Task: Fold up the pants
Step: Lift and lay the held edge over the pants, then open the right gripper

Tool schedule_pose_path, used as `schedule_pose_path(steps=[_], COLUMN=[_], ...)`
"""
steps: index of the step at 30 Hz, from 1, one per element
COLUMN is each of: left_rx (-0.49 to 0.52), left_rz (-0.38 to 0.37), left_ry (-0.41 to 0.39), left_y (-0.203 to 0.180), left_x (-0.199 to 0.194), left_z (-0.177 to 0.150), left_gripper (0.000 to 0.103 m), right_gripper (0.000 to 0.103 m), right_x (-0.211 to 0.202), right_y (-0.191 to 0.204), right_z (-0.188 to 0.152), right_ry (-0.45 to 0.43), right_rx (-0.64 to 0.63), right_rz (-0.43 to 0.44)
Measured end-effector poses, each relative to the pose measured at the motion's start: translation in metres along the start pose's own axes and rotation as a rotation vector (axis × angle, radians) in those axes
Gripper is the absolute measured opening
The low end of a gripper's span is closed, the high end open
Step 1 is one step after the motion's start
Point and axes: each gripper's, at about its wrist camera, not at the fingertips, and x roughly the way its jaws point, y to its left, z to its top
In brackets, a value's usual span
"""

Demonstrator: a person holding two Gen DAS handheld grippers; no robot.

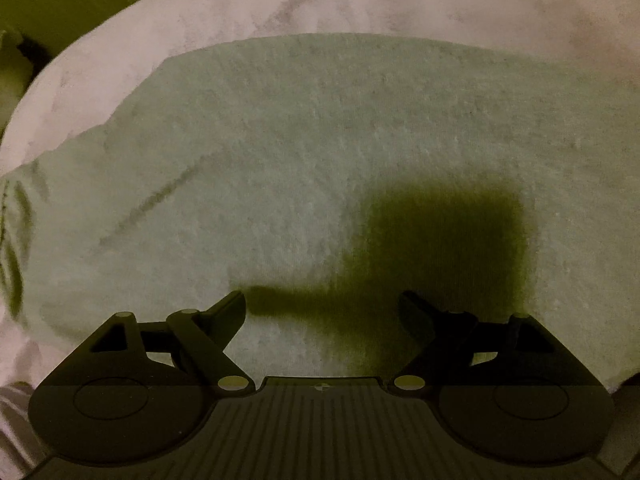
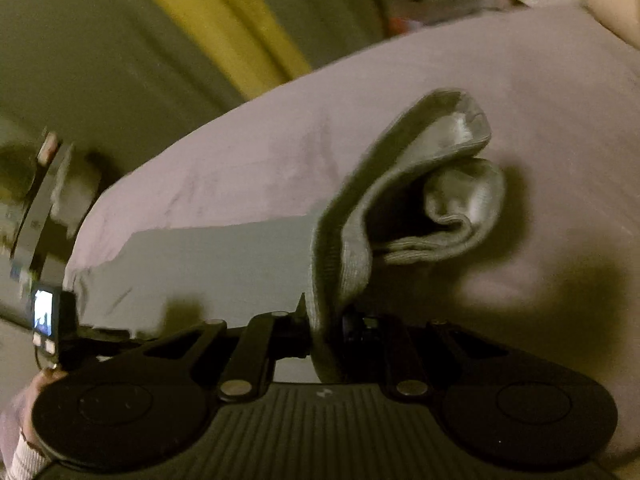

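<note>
Light grey pants (image 1: 304, 152) lie flat on a pale pink bed sheet (image 1: 360, 4) and fill the left wrist view. My left gripper (image 1: 322, 308) is open and empty, hovering just above the fabric. In the right wrist view my right gripper (image 2: 326, 324) is shut on a fold of the pants (image 2: 400, 200), lifted off the sheet (image 2: 520, 128). The ribbed cuff end (image 2: 452, 224) curls and hangs to the right. The flat part of the pants (image 2: 224, 264) lies to the left.
The left hand-held gripper with a small lit screen (image 2: 44, 312) shows at the left edge of the right wrist view. A yellow curtain (image 2: 224, 20) and a wall are behind the bed. Dark furniture (image 2: 40, 200) stands beside the bed's left edge.
</note>
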Motion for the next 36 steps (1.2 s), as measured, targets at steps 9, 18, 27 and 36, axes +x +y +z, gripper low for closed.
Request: schedule_pose_path(steps=[9,18,27,36], left_rx=[-0.042,-0.203,-0.202,-0.064], left_rz=[-0.062,-0.057,-0.071,-0.244], left_ry=[-0.062,-0.094,-0.156,-0.266], left_y=[0.040,0.134,0.149,0.111], left_x=[-0.005,0.011,0.012,-0.034], left_z=[0.000,-0.017,-0.028,-0.031], left_gripper=[0.089,0.088,0.088,0.095], right_gripper=[0.013,0.013,0.065,0.096], right_x=[0.087,0.188,0.204,0.150], right_y=[0.143,0.244,0.246,0.234], right_z=[0.006,-0.035,-0.050,0.023], right_ry=[0.097,0.248,0.257,0.211], right_rx=[-0.197,-0.237,-0.174,-0.022], right_rz=[0.061,0.098,0.087,0.029])
